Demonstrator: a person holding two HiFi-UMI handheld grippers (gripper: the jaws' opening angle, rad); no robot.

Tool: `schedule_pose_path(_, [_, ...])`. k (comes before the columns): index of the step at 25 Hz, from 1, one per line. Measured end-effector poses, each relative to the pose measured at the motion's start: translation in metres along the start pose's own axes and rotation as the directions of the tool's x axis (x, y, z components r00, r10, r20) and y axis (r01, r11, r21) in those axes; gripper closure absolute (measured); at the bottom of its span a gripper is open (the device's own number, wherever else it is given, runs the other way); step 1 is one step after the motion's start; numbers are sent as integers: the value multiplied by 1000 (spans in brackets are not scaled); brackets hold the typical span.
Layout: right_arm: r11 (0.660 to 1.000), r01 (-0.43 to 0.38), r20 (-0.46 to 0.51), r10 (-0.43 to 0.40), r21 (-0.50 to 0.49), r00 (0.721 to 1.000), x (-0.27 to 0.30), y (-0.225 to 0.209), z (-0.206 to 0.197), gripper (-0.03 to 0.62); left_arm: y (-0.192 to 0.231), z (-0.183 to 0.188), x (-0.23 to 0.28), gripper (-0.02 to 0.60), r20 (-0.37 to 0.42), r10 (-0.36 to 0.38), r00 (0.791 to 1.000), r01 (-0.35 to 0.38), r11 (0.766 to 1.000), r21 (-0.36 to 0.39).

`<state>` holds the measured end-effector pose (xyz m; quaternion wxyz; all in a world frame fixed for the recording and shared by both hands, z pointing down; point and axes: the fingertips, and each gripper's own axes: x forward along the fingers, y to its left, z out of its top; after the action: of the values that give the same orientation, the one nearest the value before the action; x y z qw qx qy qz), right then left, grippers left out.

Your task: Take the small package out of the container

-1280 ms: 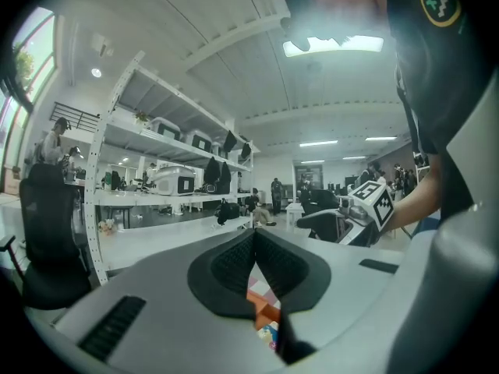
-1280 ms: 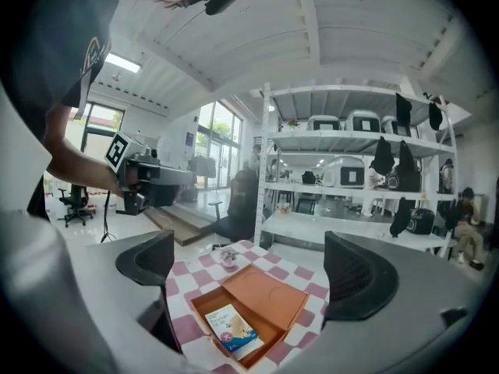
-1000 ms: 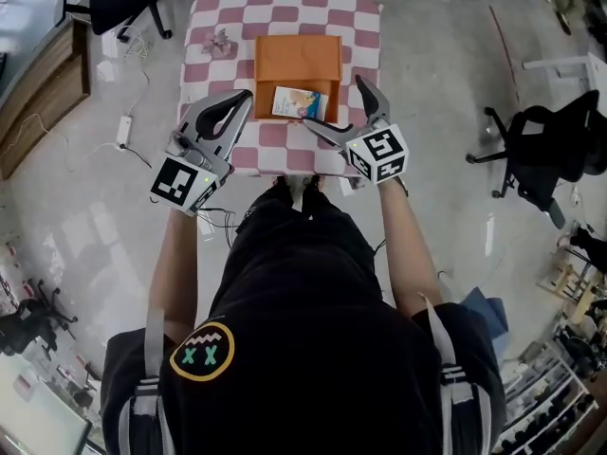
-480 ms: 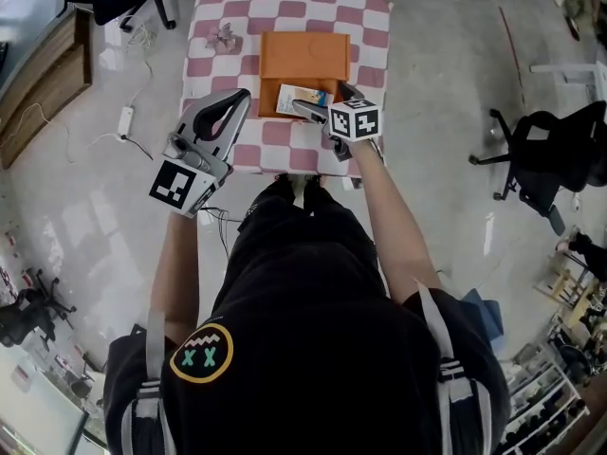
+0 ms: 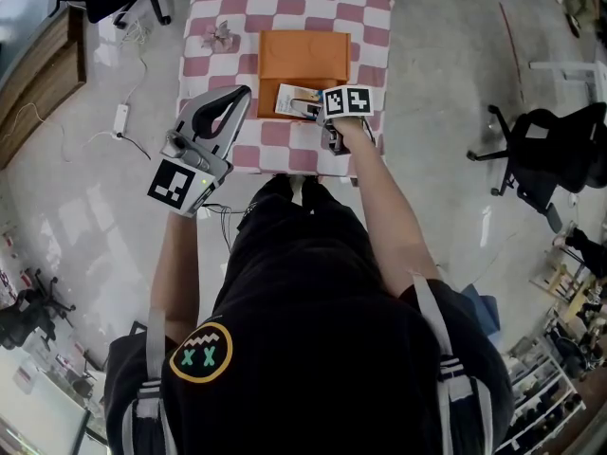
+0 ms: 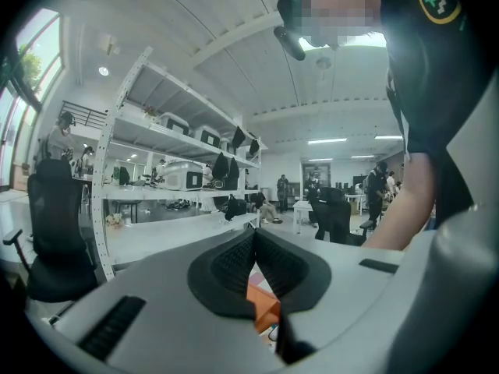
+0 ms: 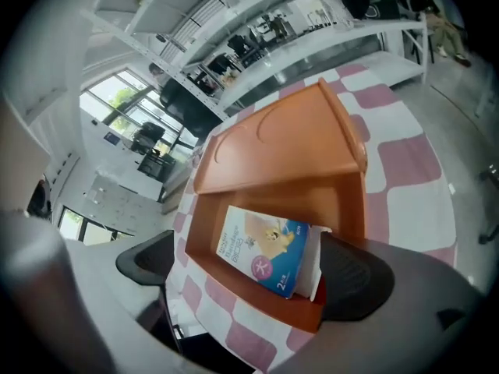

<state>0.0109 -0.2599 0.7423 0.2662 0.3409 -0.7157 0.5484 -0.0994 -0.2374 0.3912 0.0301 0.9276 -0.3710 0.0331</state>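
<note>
The right gripper (image 7: 251,269), jaws wide open, is poised at the bandage box (image 7: 261,248), which should be pinched squarely, the orange container (image 7: 273,189) wall left out.

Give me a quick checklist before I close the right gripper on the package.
1. Container open: ok. The orange container has its lid folded back.
2. Package exposed: ok. The small package lies flat inside with nothing on it.
3. Right gripper jaws apart: ok.
4. Both jaws around the package alone: cannot tell. One pad is at the package's edge, and the other shows beyond the container's wall.
5. Left gripper out of the way: ok. It is shut and sits to the container's left.
</note>
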Motion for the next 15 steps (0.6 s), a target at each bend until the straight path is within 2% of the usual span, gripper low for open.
schedule_pose_path(4, [998,32,-65,-28,60,998,11,-4,-4,-3,7,-8,-1,565,-1,-15,1000,15,999,44])
schedule_pose_path(8, [992,64,-114,-51,112,992,22,-8,-11,-1,5,3,5,565,4,-12,1000,12,1000,-6])
schedule_pose_path(10, [989,65,-130,-48,132,990,26,-10,-14,-1,5,2,4,565,6,-19,1000,19,1000,7])
schedule_pose_path(13, [988,64,-161,-41,141,986,30,-11,-16,-1,5,7,5,565,9,-14,1000,14,1000,-18])
schedule_pose_path(15, [987,63,-183,-35,146,982,34,-12,-17,-2,7,4,3,565,9,-17,1000,17,1000,3])
